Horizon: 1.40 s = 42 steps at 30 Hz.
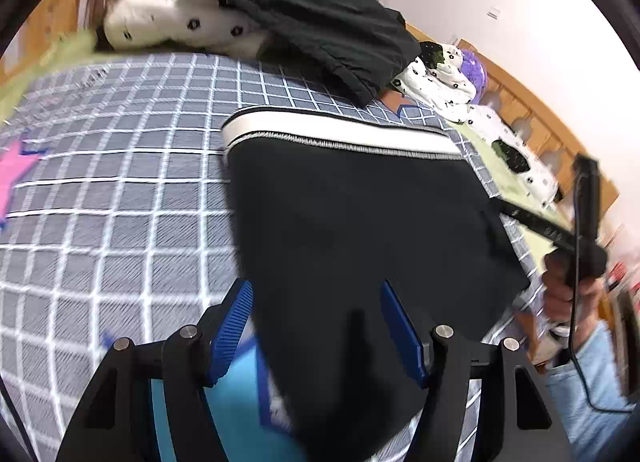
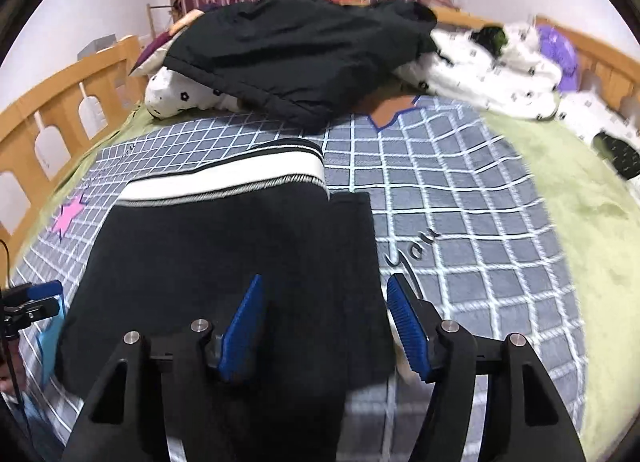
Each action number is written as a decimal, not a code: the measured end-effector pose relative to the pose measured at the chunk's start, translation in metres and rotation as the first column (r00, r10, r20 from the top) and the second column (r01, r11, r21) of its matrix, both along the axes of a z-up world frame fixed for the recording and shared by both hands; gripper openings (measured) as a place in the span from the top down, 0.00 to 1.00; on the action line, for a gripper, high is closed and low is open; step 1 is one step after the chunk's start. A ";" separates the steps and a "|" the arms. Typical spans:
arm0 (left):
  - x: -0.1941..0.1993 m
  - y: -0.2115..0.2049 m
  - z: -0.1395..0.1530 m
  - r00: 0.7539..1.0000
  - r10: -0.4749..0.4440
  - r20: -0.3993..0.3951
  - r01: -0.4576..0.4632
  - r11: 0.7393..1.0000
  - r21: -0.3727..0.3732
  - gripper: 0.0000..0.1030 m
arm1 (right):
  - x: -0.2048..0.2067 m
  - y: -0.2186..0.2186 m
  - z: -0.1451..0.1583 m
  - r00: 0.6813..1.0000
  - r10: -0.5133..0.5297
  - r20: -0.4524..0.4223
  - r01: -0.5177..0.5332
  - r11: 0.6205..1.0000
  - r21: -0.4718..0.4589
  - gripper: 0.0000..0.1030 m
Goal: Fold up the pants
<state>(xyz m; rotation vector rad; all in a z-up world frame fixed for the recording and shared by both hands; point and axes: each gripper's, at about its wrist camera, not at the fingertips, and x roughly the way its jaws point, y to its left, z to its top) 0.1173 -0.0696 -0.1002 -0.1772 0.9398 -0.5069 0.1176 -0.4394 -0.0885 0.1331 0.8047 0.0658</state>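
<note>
Black pants lie folded flat on the checked blanket, their white-striped waistband at the far end. My left gripper hovers open over the near left corner of the pants, pads apart, gripping nothing. My right gripper stands open over the near right edge of the pants, one pad above the cloth and the other above the blanket. In the left wrist view a hand holds the right gripper at the far right. The left gripper shows at the left edge of the right wrist view.
A crumpled black garment lies on a flowered white pillow beyond the pants. White bedding and a purple item sit at the back right. A wooden bed rail runs along the left, green blanket on the right.
</note>
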 end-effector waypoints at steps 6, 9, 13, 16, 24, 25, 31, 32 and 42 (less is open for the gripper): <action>0.049 -0.011 -0.029 0.995 0.001 -0.103 0.003 1.000 0.030 0.38 | 0.057 -0.017 -0.035 0.982 0.039 -0.186 -0.018 0.994 0.112 0.31; 0.055 -0.011 -0.041 0.993 -0.013 -0.117 0.012 1.000 -0.007 0.37 | 0.064 -0.025 -0.042 0.975 0.086 -0.204 -0.052 0.984 0.169 0.31; 0.055 -0.017 -0.047 0.996 -0.008 -0.084 0.008 1.000 0.000 0.37 | 0.073 -0.020 -0.050 0.970 0.129 -0.207 -0.087 0.975 0.203 0.35; 0.056 -0.011 -0.045 0.994 0.027 -0.108 -0.029 0.999 -0.020 0.37 | 0.078 -0.020 -0.050 0.969 0.123 -0.216 -0.073 0.971 0.226 0.35; 0.046 0.004 -0.058 0.990 0.062 -0.129 -0.073 0.994 -0.086 0.34 | 0.066 -0.017 -0.046 0.976 0.090 -0.196 -0.050 0.978 0.203 0.38; 0.053 0.002 -0.060 0.988 0.054 -0.145 -0.072 0.991 -0.117 0.50 | 0.067 -0.018 -0.046 0.977 0.086 -0.196 -0.043 0.976 0.214 0.38; 0.053 -0.004 -0.019 0.998 0.048 -0.048 -0.054 0.989 -0.137 0.85 | 0.041 -0.026 -0.017 0.995 0.047 -0.089 -0.018 0.956 0.294 0.75; 0.049 -0.004 -0.005 0.999 0.033 -0.007 -0.034 0.990 -0.135 0.86 | 0.034 -0.025 -0.010 0.997 0.040 -0.069 -0.016 0.949 0.315 0.77; 0.046 0.091 0.058 0.992 0.106 0.067 -0.099 0.990 -0.100 0.86 | 0.015 0.072 0.034 0.999 0.026 0.023 -0.033 0.927 0.374 0.80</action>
